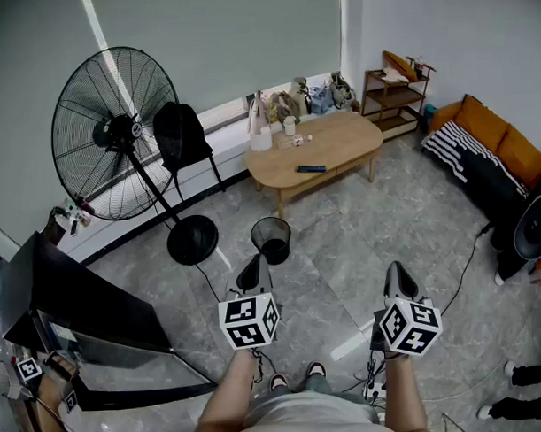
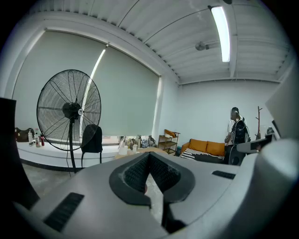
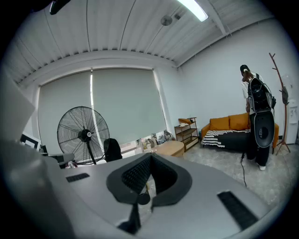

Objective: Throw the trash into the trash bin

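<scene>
A black mesh trash bin (image 1: 271, 240) stands on the grey floor, just in front of my left gripper (image 1: 252, 263). That gripper is shut with nothing in it, its jaws meeting at the tips (image 2: 149, 155). My right gripper (image 1: 395, 270) hangs further right over bare floor, also shut and empty (image 3: 150, 158). Beyond the bin is an oval wooden table (image 1: 339, 146). On it lie a clear plastic bottle (image 1: 294, 142), a dark flat object (image 1: 310, 168) and a white cup (image 1: 289, 126). Neither gripper view shows the bin.
A large black fan (image 1: 117, 127) on a round base (image 1: 192, 239) stands left of the bin, beside a dark chair (image 1: 181, 134). A black panel (image 1: 79, 306) leans at the left. An orange sofa (image 1: 489, 132), a shelf (image 1: 394, 87) and a speaker (image 1: 532, 228) are at the right. A person (image 3: 254, 121) stands near the sofa.
</scene>
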Action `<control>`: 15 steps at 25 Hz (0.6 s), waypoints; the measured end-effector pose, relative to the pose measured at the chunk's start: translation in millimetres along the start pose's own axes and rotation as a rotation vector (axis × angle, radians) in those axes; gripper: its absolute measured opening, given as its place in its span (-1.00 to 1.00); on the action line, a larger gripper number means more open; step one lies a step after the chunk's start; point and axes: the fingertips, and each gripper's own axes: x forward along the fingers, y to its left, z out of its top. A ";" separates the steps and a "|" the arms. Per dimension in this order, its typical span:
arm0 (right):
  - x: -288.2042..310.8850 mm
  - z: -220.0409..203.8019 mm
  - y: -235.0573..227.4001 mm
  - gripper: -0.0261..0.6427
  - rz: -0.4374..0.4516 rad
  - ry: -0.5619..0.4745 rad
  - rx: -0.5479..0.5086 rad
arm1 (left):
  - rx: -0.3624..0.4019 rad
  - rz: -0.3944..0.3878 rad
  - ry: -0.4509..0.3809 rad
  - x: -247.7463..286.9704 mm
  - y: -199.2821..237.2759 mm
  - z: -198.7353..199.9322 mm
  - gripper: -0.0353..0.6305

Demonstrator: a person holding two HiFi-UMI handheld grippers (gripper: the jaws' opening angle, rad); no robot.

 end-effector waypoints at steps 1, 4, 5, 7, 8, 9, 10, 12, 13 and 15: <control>1.5 0.2 -0.2 -0.91 -0.001 0.000 0.001 | 0.000 0.000 0.000 1.4 0.4 0.4 -0.87; 4.7 0.7 0.3 -0.91 -0.004 -0.001 0.004 | 0.003 -0.002 0.001 4.5 1.9 1.6 -0.87; 5.2 0.7 1.1 -0.91 -0.005 -0.001 0.004 | 0.004 -0.003 0.001 4.9 2.7 1.9 -0.87; 5.4 0.3 3.0 -0.91 -0.008 -0.001 0.004 | 0.005 -0.006 0.002 5.2 4.2 2.2 -0.87; 5.4 -0.1 3.6 -0.91 -0.007 -0.001 0.005 | 0.006 -0.007 0.001 5.5 4.6 2.3 -0.87; 5.6 -0.7 3.7 -0.91 -0.004 -0.001 0.008 | 0.006 -0.009 0.001 5.9 4.6 2.4 -0.87; 6.3 -1.6 3.4 -0.91 0.002 -0.001 0.016 | 0.007 -0.010 0.000 6.6 4.1 2.5 -0.87; 7.8 -3.9 1.0 -0.90 0.009 -0.003 0.039 | 0.008 -0.012 0.001 7.8 2.4 2.5 -0.87; 7.9 -4.8 -0.6 -0.90 0.006 -0.003 0.047 | 0.008 -0.013 0.002 8.0 1.7 2.5 -0.87; 6.9 -5.9 -2.8 -0.90 -0.007 -0.004 0.048 | 0.009 -0.015 0.006 8.0 1.3 1.9 -0.87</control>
